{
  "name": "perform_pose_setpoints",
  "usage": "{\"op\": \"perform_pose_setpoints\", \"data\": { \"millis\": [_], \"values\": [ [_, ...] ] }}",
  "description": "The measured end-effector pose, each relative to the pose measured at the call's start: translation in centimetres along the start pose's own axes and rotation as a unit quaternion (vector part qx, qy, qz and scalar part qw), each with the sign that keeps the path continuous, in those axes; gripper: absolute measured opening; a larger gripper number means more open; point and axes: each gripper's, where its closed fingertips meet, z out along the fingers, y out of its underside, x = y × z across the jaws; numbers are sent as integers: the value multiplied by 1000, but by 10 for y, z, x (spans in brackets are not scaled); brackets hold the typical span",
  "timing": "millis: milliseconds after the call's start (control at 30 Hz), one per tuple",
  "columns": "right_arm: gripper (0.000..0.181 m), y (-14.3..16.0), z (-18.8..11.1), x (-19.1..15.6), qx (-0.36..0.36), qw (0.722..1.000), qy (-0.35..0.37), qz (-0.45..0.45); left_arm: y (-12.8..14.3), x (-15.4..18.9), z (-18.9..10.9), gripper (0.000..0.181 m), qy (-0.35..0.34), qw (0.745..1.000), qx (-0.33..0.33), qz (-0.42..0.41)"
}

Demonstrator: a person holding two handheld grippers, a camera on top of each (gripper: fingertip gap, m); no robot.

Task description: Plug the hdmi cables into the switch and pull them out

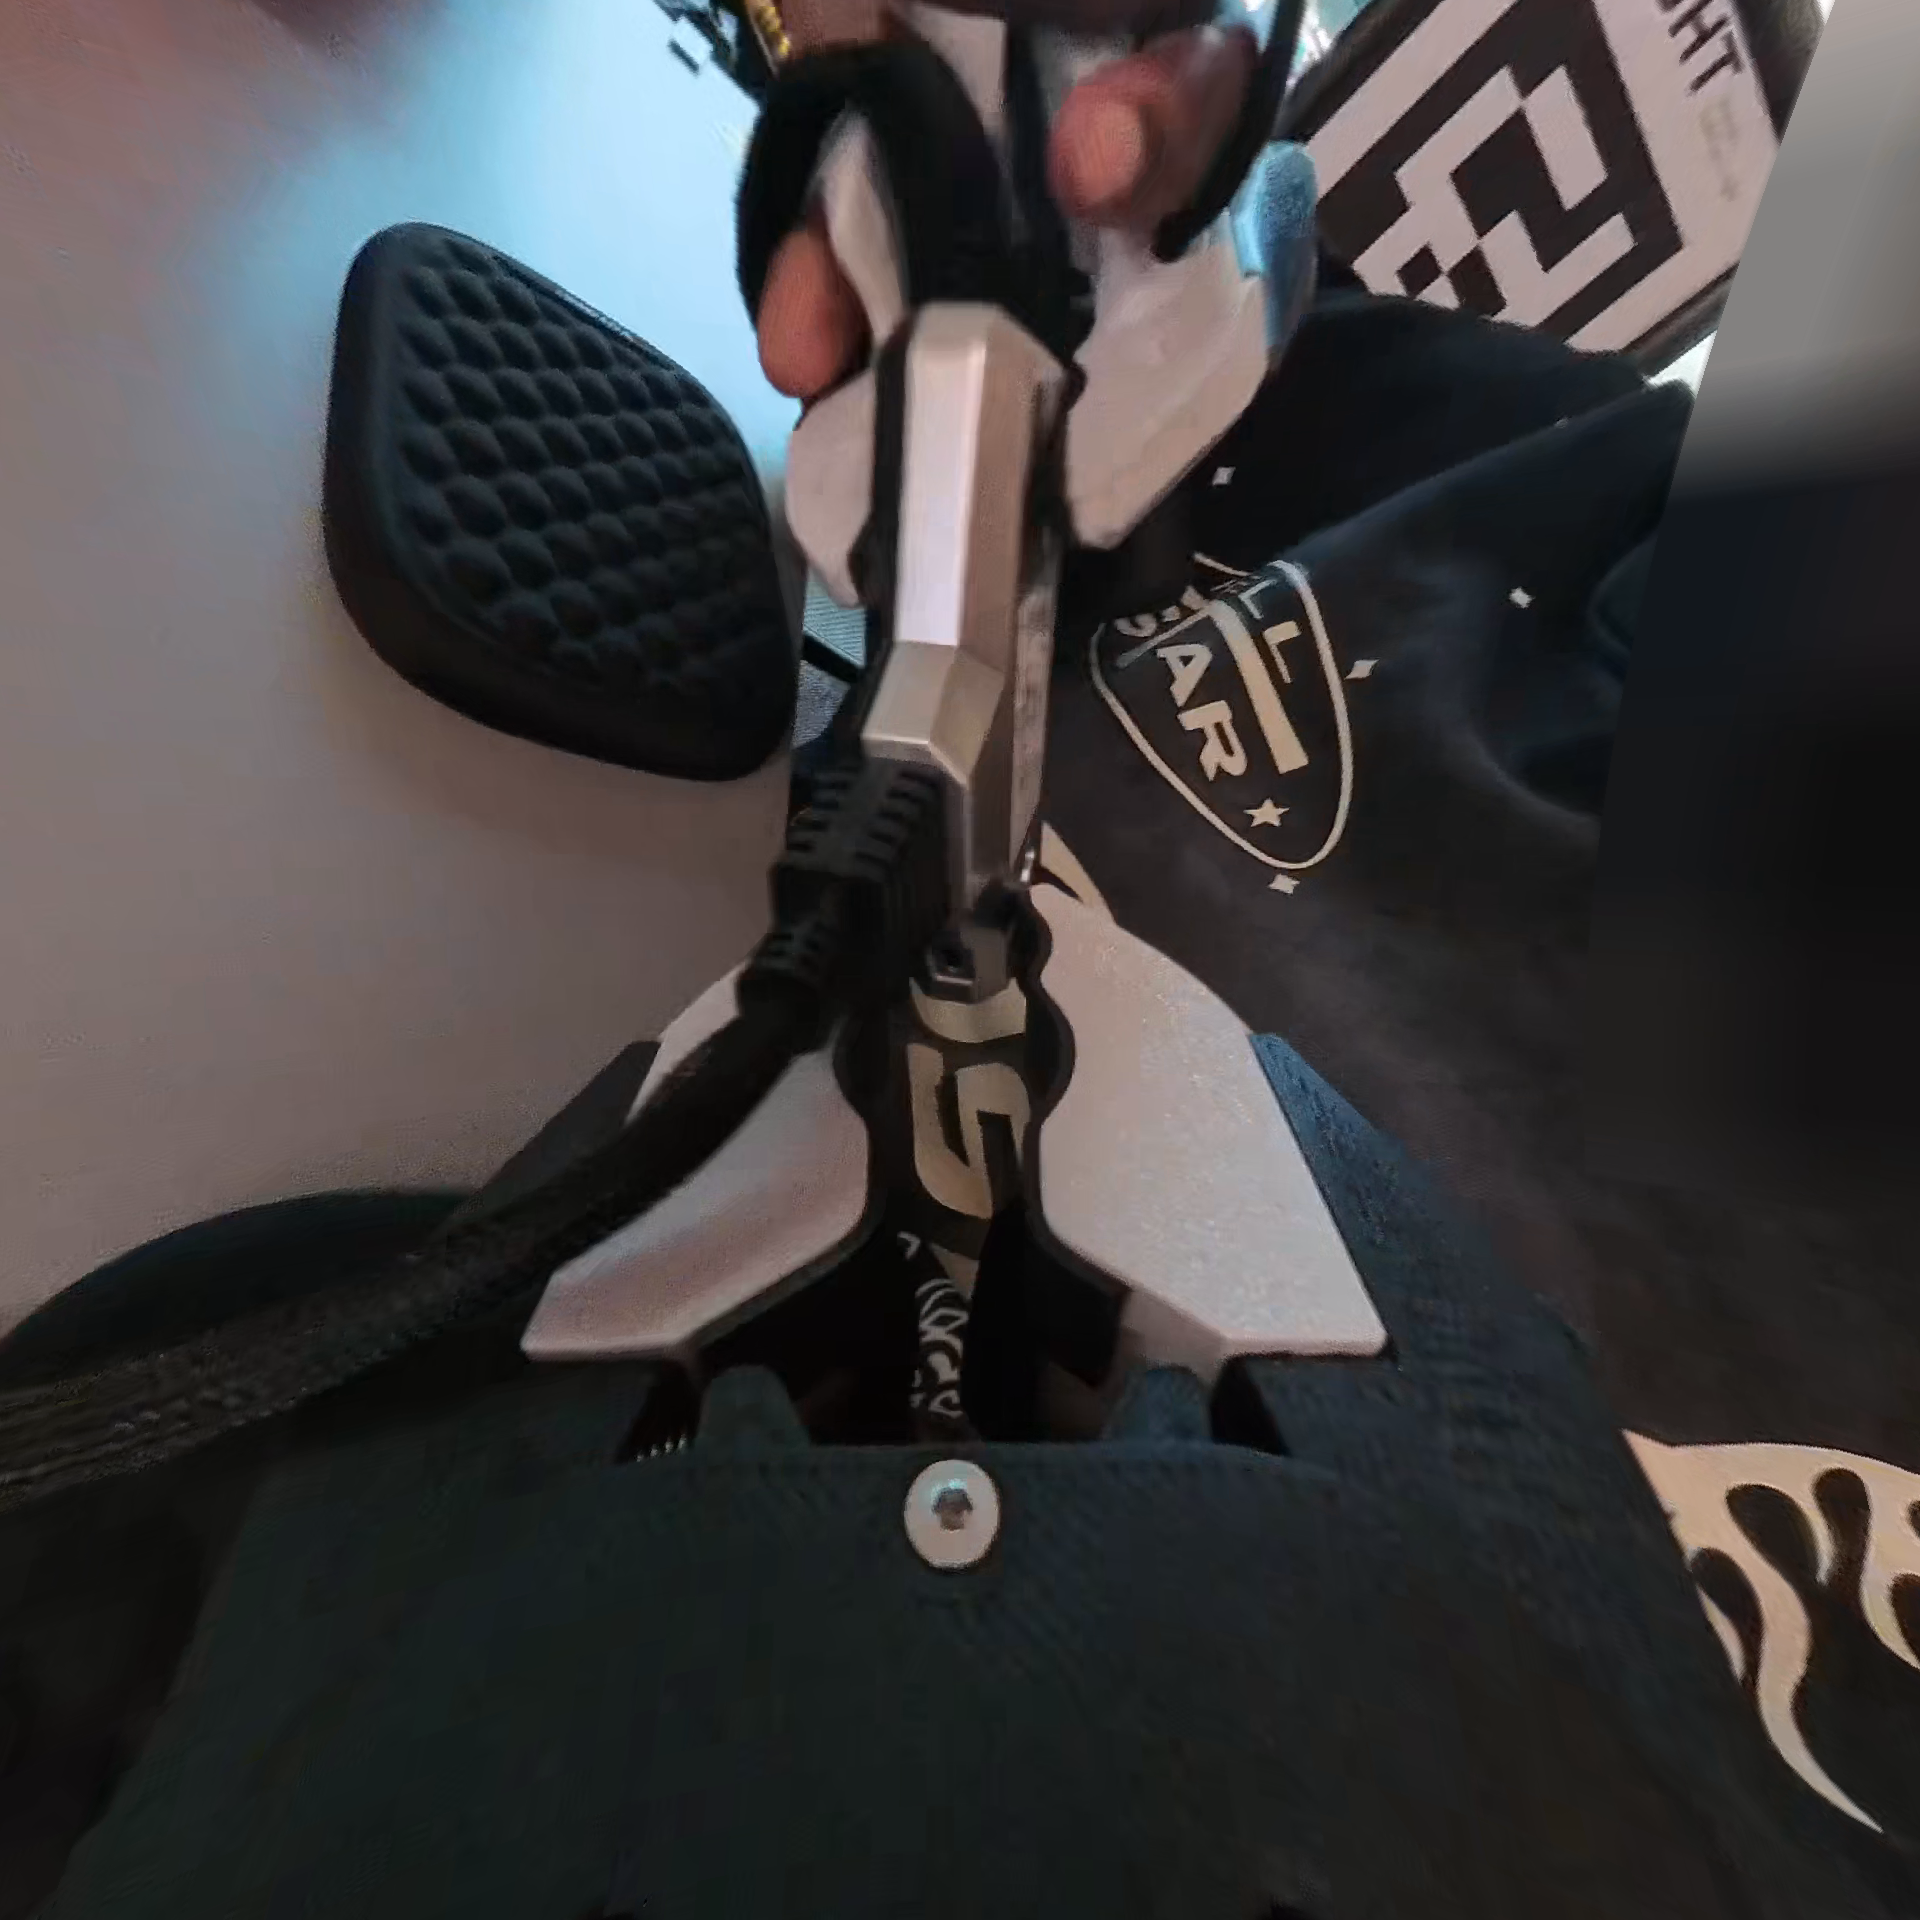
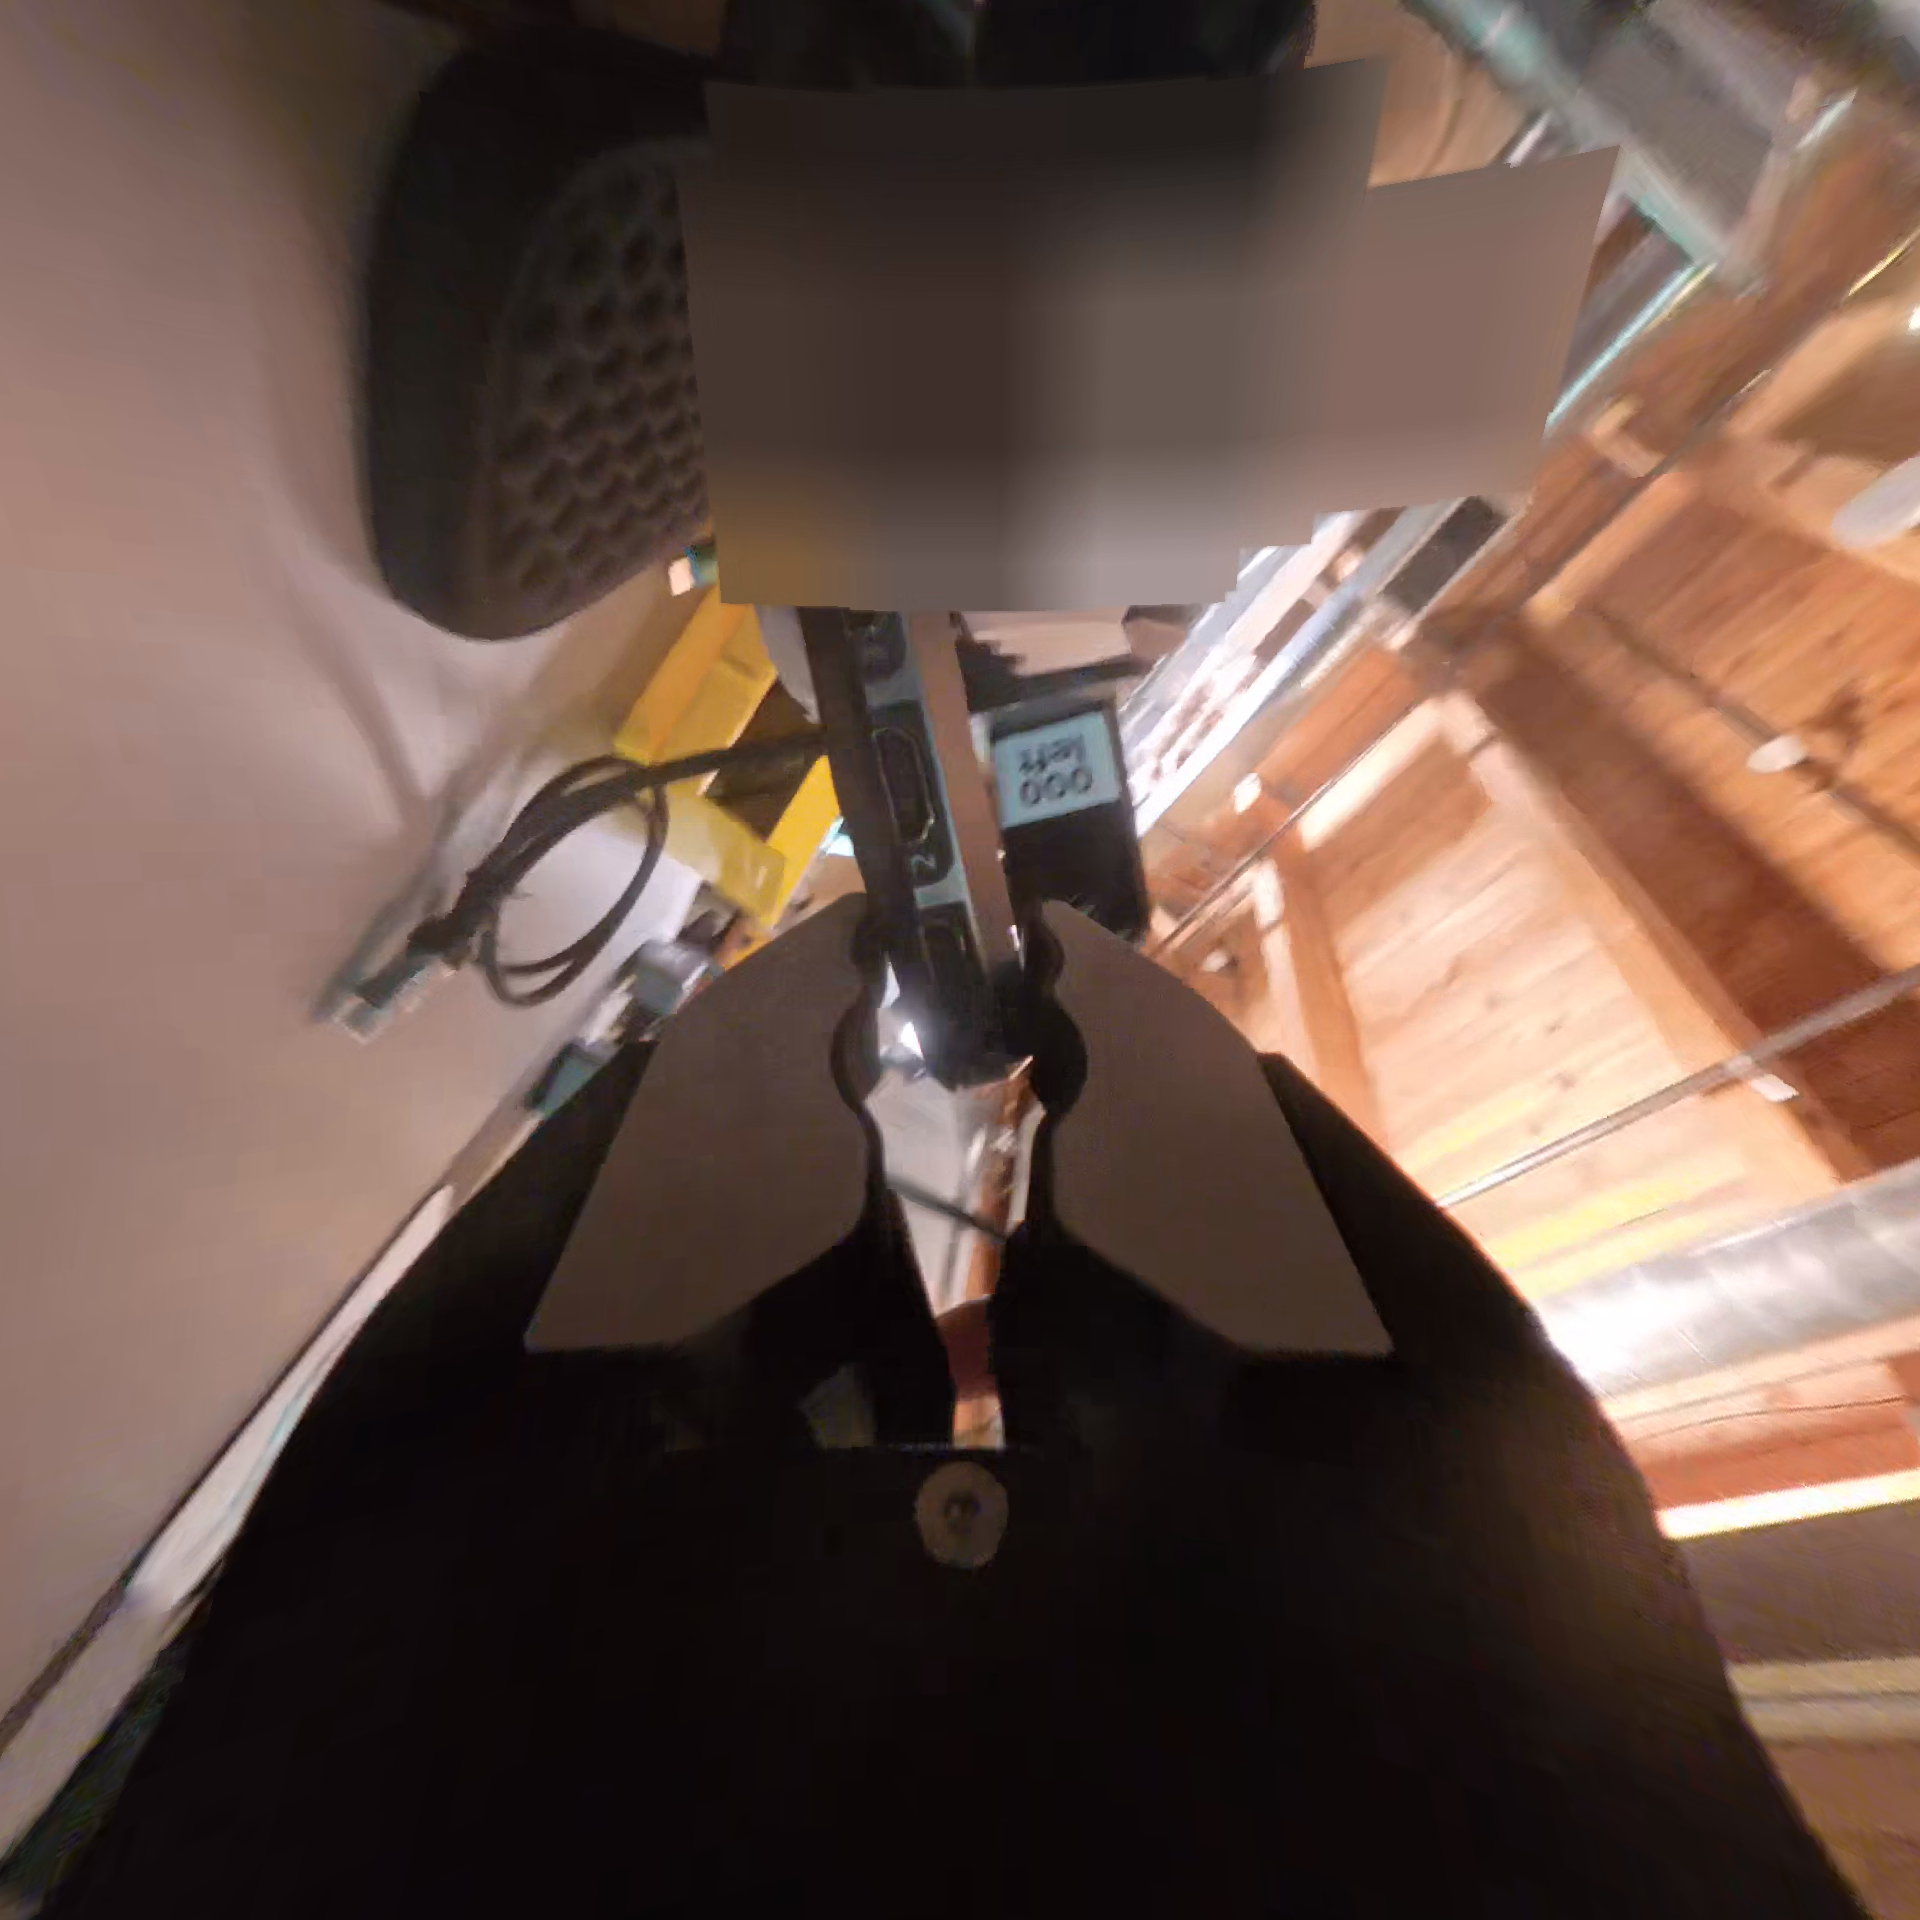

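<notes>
Held up off the white surface (image 1: 208, 727), clamped at both ends: a long silver switch (image 1: 951, 540). Near end pinched between the left tongs (image 1: 982, 961), closed tight on it. Far end caught in the right tongs (image 2: 951, 997), likewise closed on the metal body, with a hand (image 1: 883, 187) in a black fingerless glove wrapped around that tool.

Plugged into the switch's side, just above the left tongs: a black ribbed plug (image 1: 862, 831). From it, a thick braided HDMI cable (image 1: 436, 1257) crossing the left finger and trailing out toward the lower left edge. Seen from the right wrist: two open ports (image 2: 902, 790) in a row along the switch's dark face, nothing in them.

Between the left fingers, below the switch: a black strap with white lettering (image 1: 956, 1132).

On the surface beside the switch, apart from it: a black cushioned pad (image 1: 551, 499) with a dimpled top. Farther along in the right wrist view, a thin black cable (image 2: 561, 883) lying in a loose coil, and a yellow object (image 2: 727, 748), too blurred to identify.

Behind the switch in the left wrist view: a dark shirt (image 1: 1351, 883) with a white crest, and a black-and-white marker tag (image 1: 1538, 156) on the right tool.
</notes>
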Motion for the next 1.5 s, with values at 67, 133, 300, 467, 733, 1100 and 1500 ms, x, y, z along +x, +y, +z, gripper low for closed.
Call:
{"op": "perform_pose_setpoints", "data": {
  "millis": [67, 133, 300, 467, 733, 1100, 1500],
  "values": [
    [24, 19, 2, -11, -67, 995, -52, 56, -13, 2, -9, 22, 7, 999, 43, -3],
    [20, 36, -4, -21, -124, 980, -81, 131, -29, -8, -25, 36, -40, 993, 109, 25],
    [20, 75, -35, -60, -324, 882, -145, 310, -66, -40, -81, 79, -407, 828, 235, 304],
    [20, 62, -49, -84, -382, 809, -217, 390, -75, -35, -23, 79, -536, 626, 78, 561],
    [24, 40, -46, -65, -296, 821, -174, 456, -80, -52, 4, 23, -483, 648, 38, 588],
    [66, 10, -31, -15, 83, 799, 51, 594, -60, -25, 7, 20, -313, 724, 112, 605],
    [22, 27, -34, -89, -138, 880, -90, 445, -92, -38, -76, 55, -414, 723, 306, 461]
  ]
}}
